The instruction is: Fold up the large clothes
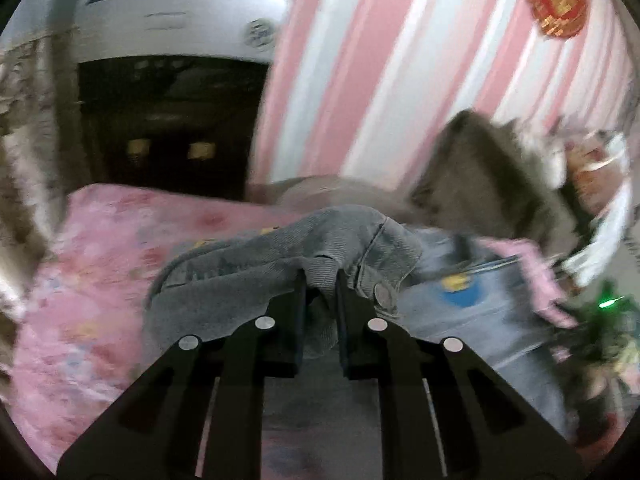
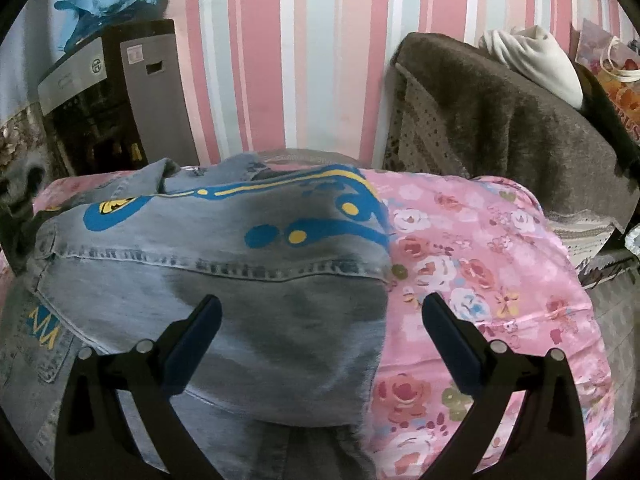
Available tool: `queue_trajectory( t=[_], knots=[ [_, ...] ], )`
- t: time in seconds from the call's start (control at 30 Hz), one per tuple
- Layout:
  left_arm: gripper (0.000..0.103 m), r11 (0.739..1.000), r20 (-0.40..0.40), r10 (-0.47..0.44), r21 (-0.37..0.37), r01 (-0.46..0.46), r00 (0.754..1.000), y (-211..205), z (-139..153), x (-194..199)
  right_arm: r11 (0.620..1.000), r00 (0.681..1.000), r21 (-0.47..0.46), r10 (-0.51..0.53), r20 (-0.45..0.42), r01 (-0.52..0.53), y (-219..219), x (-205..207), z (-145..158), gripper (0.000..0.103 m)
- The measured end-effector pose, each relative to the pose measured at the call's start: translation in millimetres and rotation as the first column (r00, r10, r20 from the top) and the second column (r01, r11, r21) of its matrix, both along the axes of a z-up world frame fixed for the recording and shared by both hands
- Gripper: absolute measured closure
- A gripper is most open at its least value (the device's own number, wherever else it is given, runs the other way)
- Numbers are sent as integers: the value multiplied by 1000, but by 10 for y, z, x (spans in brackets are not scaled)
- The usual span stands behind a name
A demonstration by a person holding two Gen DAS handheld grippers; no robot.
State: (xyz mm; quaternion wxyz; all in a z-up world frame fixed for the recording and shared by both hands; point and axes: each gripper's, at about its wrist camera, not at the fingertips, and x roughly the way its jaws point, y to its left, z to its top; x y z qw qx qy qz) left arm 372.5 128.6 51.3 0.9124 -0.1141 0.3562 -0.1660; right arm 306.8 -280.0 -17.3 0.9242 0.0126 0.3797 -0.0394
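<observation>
A pale blue denim jacket (image 2: 224, 252) with a blue and yellow print on its back lies spread over a pink floral bed cover (image 2: 480, 264). In the left wrist view my left gripper (image 1: 321, 280) is shut on a bunched fold of the denim jacket (image 1: 280, 256) near a metal button, and the fold is raised off the bed. My right gripper (image 2: 320, 312) hangs open above the jacket's right edge. Its left finger is over the denim, its right finger over the bed cover, and nothing is between them.
A pink and white striped wall (image 2: 304, 60) stands behind the bed. A dark cabinet with a grey appliance (image 2: 116, 92) is at the back left. A brown fuzzy blanket (image 2: 500, 112) covers furniture at the right, with a white cloth (image 2: 536, 60) on top.
</observation>
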Motion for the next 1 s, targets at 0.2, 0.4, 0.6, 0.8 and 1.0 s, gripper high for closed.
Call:
queue_trajectory(
  t=[0.2, 0.4, 0.6, 0.8, 1.0],
  knots=[
    [92, 991, 16, -133, 22, 133, 991, -812, 61, -51, 1000, 1000, -8, -14, 0, 14, -44, -23, 25, 3],
    [89, 949, -76, -163, 259, 177, 984, -1466, -510, 70, 1000, 1000, -24, -7, -19, 7, -46, -58, 21, 3],
    [68, 912, -124, -166, 359, 201, 978, -1430, -780, 118, 998, 999, -56, 8, -43, -11, 16, -59, 7, 3],
    [17, 902, -96, -172, 385, 196, 980, -1282, -657, -55, 999, 996, -12, 43, -75, -44, 142, -30, 70, 3],
    [7, 903, -53, -136, 404, 146, 989, -856, -497, -327, 994, 993, -33, 98, -73, -101, 469, -25, 174, 3]
  ],
)
